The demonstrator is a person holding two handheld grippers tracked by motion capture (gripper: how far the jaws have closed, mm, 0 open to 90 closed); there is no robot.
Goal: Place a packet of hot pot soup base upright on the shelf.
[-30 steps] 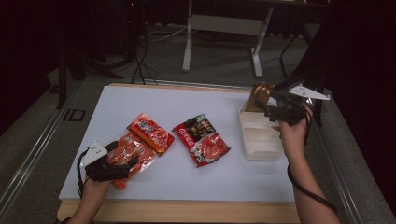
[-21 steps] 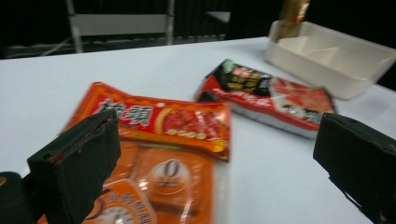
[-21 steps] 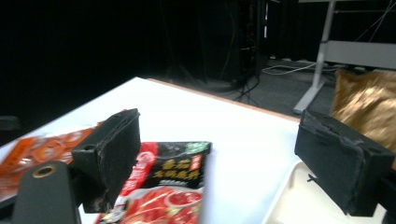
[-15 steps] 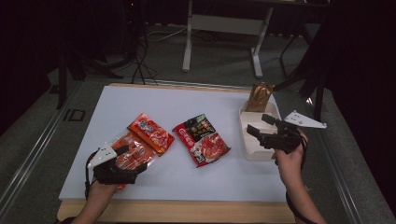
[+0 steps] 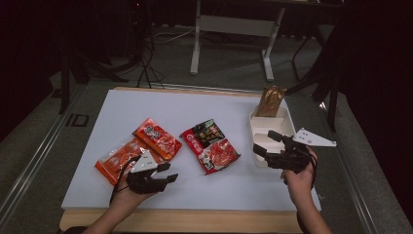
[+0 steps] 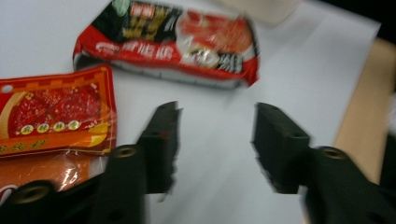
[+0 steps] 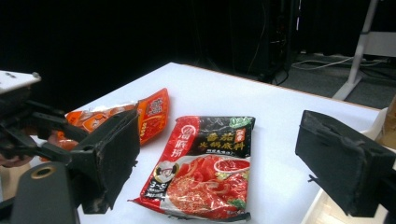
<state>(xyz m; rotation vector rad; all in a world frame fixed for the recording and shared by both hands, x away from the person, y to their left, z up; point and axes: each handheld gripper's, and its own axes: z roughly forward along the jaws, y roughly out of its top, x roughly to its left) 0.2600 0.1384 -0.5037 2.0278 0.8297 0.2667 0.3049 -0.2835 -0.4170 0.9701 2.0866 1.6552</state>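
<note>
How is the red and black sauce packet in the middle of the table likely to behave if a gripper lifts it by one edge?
The red and black packet looks like a glossy, crinkled pouch, so it will probably sag and may slip. Lying flat, it seems unlikely to roll.

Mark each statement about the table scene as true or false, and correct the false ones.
1. The brown pouch stands at the far end of the white tray. True.
2. The left gripper holds an orange packet. False: its jaws have just been closing, with nothing between them; the two orange packets lie on the table beside it.
3. The red and black packet lies flat between the orange packets and the tray. True.
4. The right gripper is clamped on the red and black packet. False: its jaws stand open and empty, by the tray's near end.
5. The red and black packet lies inside the tray. False: it lies on the table, left of the tray.
</note>
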